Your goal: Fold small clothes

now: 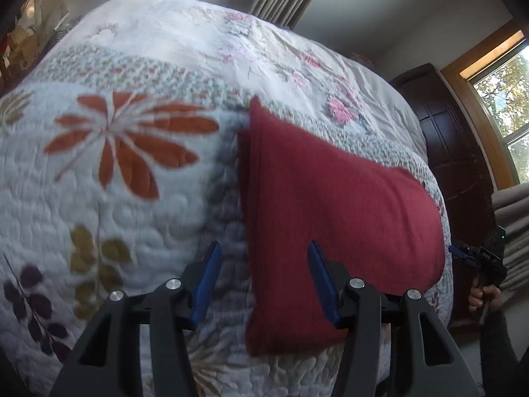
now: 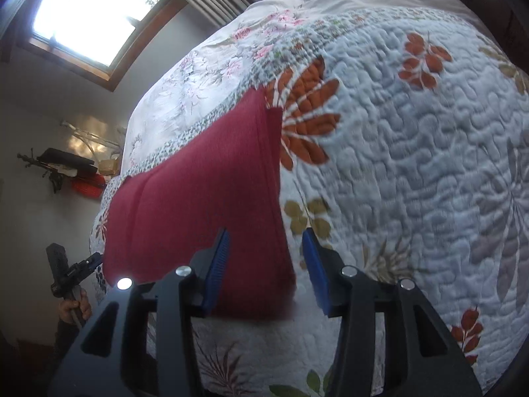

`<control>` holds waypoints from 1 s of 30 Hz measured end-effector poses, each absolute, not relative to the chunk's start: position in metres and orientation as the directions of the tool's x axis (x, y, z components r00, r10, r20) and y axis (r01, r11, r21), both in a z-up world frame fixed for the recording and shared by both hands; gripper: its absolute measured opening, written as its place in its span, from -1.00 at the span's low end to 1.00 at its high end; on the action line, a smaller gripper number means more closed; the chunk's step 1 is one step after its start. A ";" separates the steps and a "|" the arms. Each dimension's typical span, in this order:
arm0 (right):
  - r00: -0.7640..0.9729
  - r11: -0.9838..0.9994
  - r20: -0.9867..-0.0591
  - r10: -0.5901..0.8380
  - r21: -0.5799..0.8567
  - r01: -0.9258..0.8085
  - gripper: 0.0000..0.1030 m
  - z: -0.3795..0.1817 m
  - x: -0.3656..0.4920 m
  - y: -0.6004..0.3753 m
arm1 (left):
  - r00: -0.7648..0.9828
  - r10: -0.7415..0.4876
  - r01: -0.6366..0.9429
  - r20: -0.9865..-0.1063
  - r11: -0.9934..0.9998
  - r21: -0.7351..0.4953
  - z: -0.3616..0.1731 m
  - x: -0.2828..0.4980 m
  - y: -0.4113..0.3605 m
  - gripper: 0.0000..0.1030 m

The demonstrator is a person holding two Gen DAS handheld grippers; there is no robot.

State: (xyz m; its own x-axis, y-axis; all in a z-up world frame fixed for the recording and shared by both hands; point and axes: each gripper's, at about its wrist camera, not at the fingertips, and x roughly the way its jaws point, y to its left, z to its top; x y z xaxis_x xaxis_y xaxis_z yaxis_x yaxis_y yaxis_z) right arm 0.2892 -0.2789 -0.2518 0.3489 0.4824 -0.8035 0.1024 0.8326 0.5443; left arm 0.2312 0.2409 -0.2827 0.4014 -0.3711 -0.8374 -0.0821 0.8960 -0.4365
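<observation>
Both tools [image 1: 263, 284] [image 2: 266, 271] agape above folded red garment [image 1: 330, 218]

- Light: daylight from window [image 2: 89, 10], blown out white in the right wrist view.
- Glare: 1 bright spot on a bolt [image 2: 124, 283].
- Blur: quilt [image 1: 115, 182] soft, smeared.
- Distortion: fisheye bulge, dark vignetted corners.

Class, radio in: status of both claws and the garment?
Left claw open, empty. Right claw open, empty. Red garment folded on quilt, ungripped. Nothing in the way.
</observation>
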 end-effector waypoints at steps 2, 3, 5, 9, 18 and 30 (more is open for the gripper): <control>0.323 0.821 -0.798 0.509 0.563 0.098 0.05 -0.262 0.280 -0.274 | 0.392 -0.366 -0.106 -0.844 0.893 -0.437 -0.295 0.219 0.238 0.06; 0.321 0.818 -0.795 0.514 0.567 0.094 0.06 -0.265 0.278 -0.271 | 0.400 -0.371 -0.115 -0.838 0.887 -0.447 -0.297 0.216 0.238 0.06; 0.317 0.799 -0.777 0.544 0.595 0.086 0.11 -0.272 0.280 -0.264 | 0.416 -0.380 -0.118 -0.826 0.878 -0.464 -0.296 0.217 0.239 0.05; 0.257 0.798 -0.785 0.564 0.598 0.075 -0.83 -0.279 0.283 -0.248 | 0.367 -0.400 -0.141 -0.840 0.869 -0.475 -0.295 0.225 0.237 -0.87; 0.229 0.819 -0.817 0.530 0.563 0.112 -0.83 -0.301 0.272 -0.255 | 0.317 -0.353 -0.189 -0.880 0.886 -0.424 -0.322 0.217 0.240 -0.88; 0.379 0.852 -0.770 0.513 0.511 -0.114 -0.40 -0.213 0.261 -0.185 | 0.571 -0.419 -0.036 -0.706 0.846 -0.532 -0.225 0.163 0.208 -0.19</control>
State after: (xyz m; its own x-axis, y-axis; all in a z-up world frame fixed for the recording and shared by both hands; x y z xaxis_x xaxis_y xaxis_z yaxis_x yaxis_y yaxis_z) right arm 0.2613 -0.1845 -0.2132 0.3788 0.5132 -0.7701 -0.1141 0.8517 0.5114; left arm 0.1633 0.2076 -0.2248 0.5707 -0.4194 -0.7060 -0.0361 0.8461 -0.5319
